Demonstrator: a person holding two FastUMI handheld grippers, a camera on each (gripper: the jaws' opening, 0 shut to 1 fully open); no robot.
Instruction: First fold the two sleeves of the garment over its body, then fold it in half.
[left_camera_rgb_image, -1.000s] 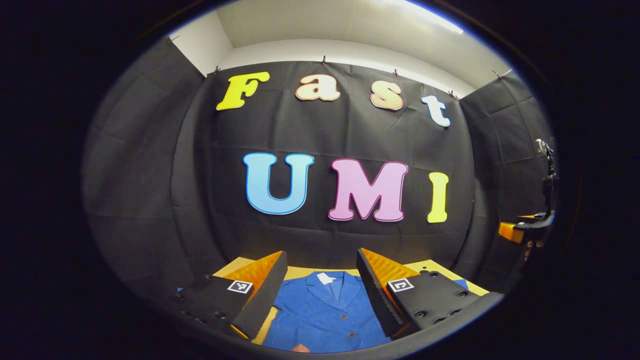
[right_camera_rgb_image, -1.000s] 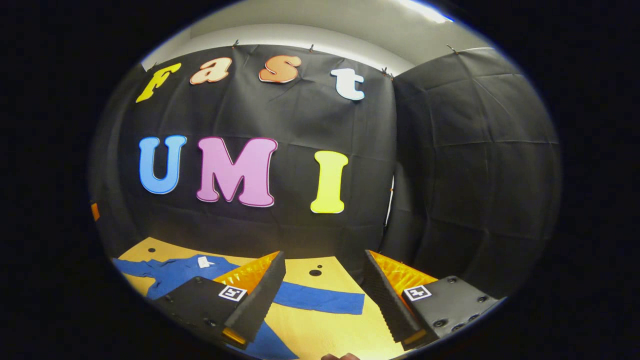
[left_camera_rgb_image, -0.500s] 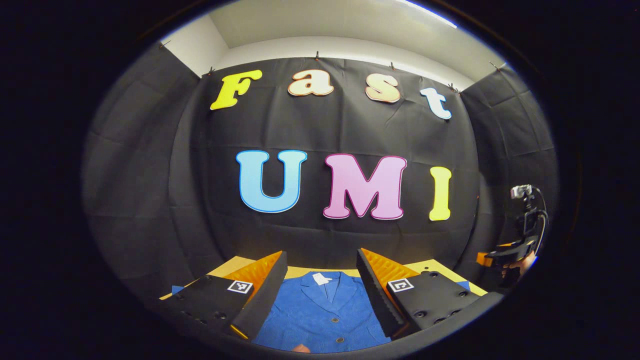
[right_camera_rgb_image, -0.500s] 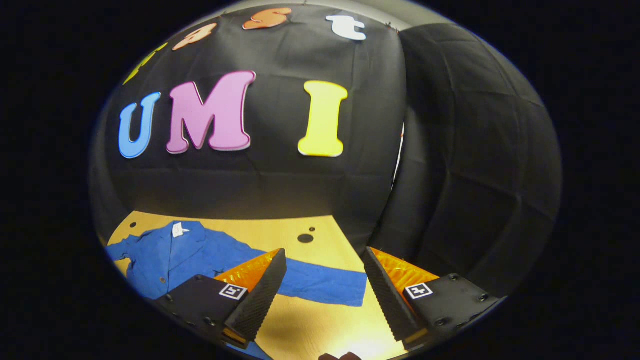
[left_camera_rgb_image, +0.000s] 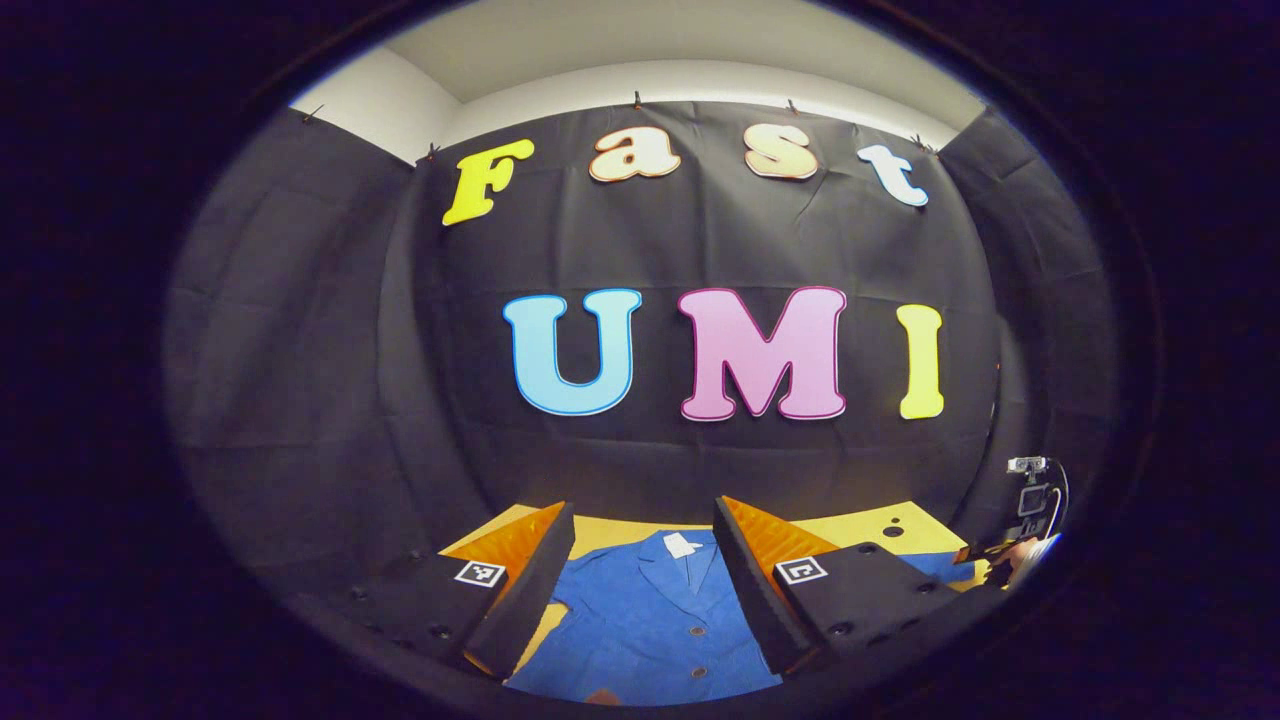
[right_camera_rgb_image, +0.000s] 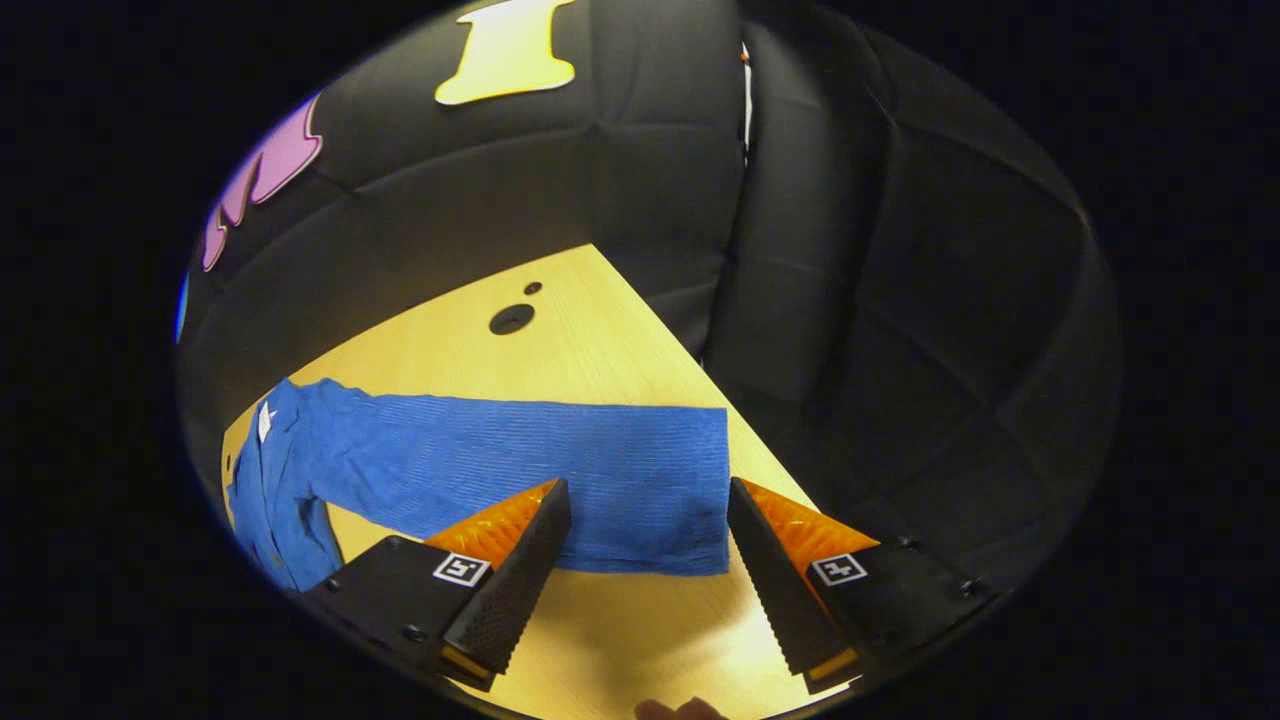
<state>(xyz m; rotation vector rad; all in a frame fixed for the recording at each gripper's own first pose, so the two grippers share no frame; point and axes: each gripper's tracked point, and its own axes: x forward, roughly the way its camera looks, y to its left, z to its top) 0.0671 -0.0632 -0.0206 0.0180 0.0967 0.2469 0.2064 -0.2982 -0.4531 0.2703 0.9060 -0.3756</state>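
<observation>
Right gripper (right_camera_rgb_image: 648, 545) wide open, empty, poised over sleeve (right_camera_rgb_image: 560, 470) cuff near surface (right_camera_rgb_image: 600, 340) edge for folding; left gripper (left_camera_rgb_image: 640, 570) open above garment (left_camera_rgb_image: 650, 620).

Ribbed blue cloth garment (right_camera_rgb_image: 520, 455), smooth light wood tabletop (right_camera_rgb_image: 590, 340) with slight sheen, matt creased black cloth wall (left_camera_rgb_image: 330, 380)

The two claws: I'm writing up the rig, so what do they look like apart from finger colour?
Each claw, left and right, has two wedge-shaped fingers with ribbed inner faces on black bolted plates, each plate carrying a small square black-and-white marker.
</observation>
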